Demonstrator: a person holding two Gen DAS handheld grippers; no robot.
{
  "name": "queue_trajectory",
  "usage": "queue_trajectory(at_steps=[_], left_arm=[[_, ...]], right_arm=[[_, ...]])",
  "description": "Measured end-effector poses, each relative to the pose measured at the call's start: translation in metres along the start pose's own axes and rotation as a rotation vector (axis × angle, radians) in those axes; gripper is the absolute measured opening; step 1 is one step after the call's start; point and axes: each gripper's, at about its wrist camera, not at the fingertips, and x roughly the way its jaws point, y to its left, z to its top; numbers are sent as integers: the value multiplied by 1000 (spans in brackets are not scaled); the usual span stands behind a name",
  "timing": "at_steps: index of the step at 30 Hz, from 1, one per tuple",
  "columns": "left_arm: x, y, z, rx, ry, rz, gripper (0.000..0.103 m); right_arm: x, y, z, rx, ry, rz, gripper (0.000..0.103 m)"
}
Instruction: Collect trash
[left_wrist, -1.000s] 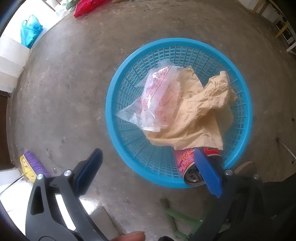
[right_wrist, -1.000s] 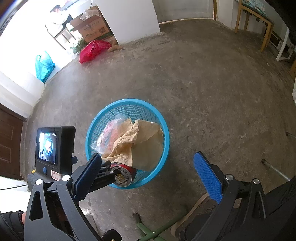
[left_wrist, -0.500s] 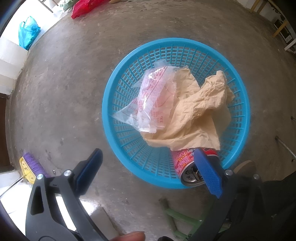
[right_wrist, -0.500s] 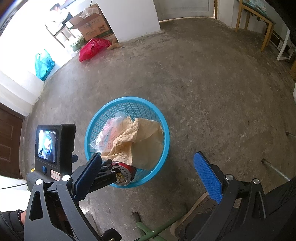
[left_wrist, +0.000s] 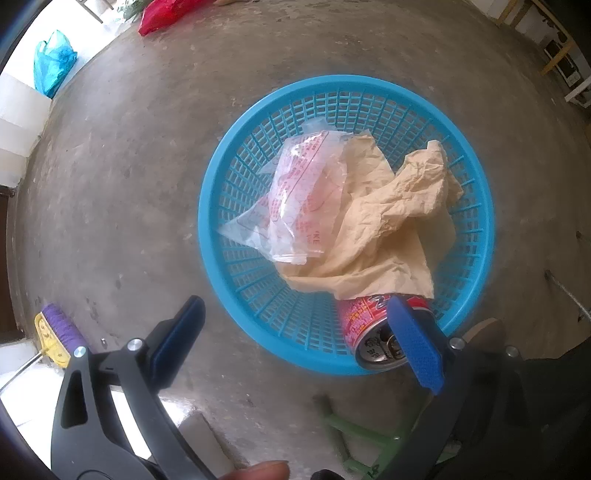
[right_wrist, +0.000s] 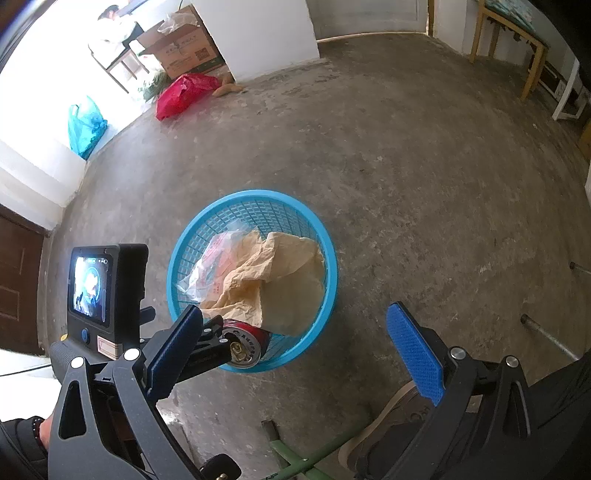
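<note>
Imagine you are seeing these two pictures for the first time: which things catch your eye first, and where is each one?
The bright blue plastic basket in the middle of the bare concrete floor stands out first. Inside it lie crumpled brown paper, a clear printed plastic bag on its left part, and a red drink can on its side at the near rim. The left hand-held gripper hangs open there, one blue pad in front of the can.

Nothing is reading clearly. Red print is showing on the clear plastic bag (left_wrist: 295, 195) ahead of the left jaws, and markings on the red can (left_wrist: 373, 325) by the right-hand jaw, all illegible.
</note>
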Motion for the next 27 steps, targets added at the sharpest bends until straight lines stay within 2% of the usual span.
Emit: queue_trajectory(at_steps=[27], left_arm=[[-9,-1,4,6,-15,-14,95]], right_arm=[[-1,0,0,-2,-2,1,97]])
